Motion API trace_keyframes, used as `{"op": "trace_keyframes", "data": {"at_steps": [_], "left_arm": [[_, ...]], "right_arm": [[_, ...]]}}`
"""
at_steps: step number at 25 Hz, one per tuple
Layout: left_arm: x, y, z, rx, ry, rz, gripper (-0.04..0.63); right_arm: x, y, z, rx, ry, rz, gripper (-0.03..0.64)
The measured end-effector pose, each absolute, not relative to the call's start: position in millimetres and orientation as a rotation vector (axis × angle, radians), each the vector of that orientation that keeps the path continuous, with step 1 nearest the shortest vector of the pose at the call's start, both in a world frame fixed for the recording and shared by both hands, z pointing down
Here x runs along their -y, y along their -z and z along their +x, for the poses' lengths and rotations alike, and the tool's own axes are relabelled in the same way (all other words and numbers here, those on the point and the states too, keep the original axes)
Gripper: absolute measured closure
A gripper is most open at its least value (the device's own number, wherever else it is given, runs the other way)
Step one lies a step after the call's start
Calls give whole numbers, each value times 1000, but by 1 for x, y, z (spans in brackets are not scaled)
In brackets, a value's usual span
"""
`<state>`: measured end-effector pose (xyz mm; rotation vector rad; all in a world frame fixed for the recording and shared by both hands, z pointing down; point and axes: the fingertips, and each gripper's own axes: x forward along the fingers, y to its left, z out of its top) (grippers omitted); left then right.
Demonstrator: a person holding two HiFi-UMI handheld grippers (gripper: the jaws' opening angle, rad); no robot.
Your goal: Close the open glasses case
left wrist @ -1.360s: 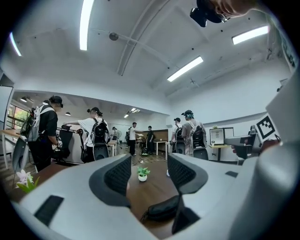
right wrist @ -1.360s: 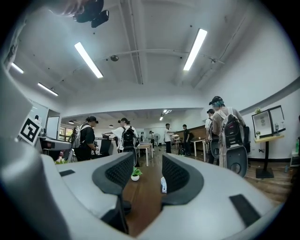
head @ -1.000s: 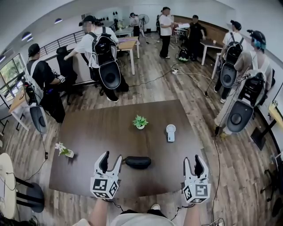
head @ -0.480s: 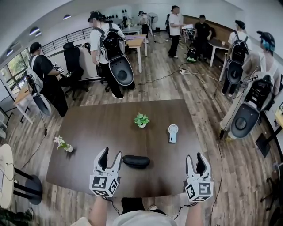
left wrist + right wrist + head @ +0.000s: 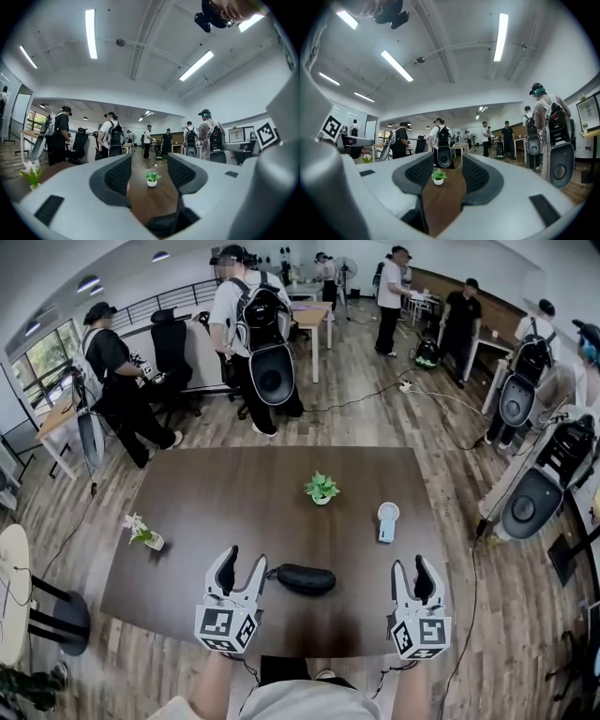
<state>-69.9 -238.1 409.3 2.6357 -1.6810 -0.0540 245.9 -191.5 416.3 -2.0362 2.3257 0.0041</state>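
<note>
Dark wooden table (image 5: 234, 502) bears the black glasses case (image 5: 306, 578) near its front edge, apparently shut, just right of the left gripper (image 5: 242, 563), whose jaws stand apart on nothing, with the right gripper (image 5: 411, 570) further right equally spread and empty, potted plant (image 5: 322, 489) and handheld fan (image 5: 387, 521) beyond.

Two grippers: left gripper (image 5: 242, 561), right gripper (image 5: 411, 566). One table (image 5: 234, 493). On it: one glasses case (image 5: 306, 578), one potted plant (image 5: 322, 488), one flower vase (image 5: 142, 532), one handheld fan (image 5: 387, 520). At least six people (image 5: 251, 324).
</note>
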Motion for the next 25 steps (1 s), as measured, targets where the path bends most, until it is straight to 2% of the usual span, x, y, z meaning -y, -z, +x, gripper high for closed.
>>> {"op": "trace_keyframes", "data": {"at_steps": [10, 18, 25], "left_arm": [[232, -461, -107, 1719, -49, 2543, 351], [218, -512, -115, 1666, -118, 2467, 354], [205, -543, -126, 1665, -140, 2377, 356]], "right_arm": [[222, -449, 189, -2547, 29, -1974, 422], [234, -509, 109, -2965, 17, -1775, 417], [223, -586, 52, -3452, -244, -1577, 382]]}}
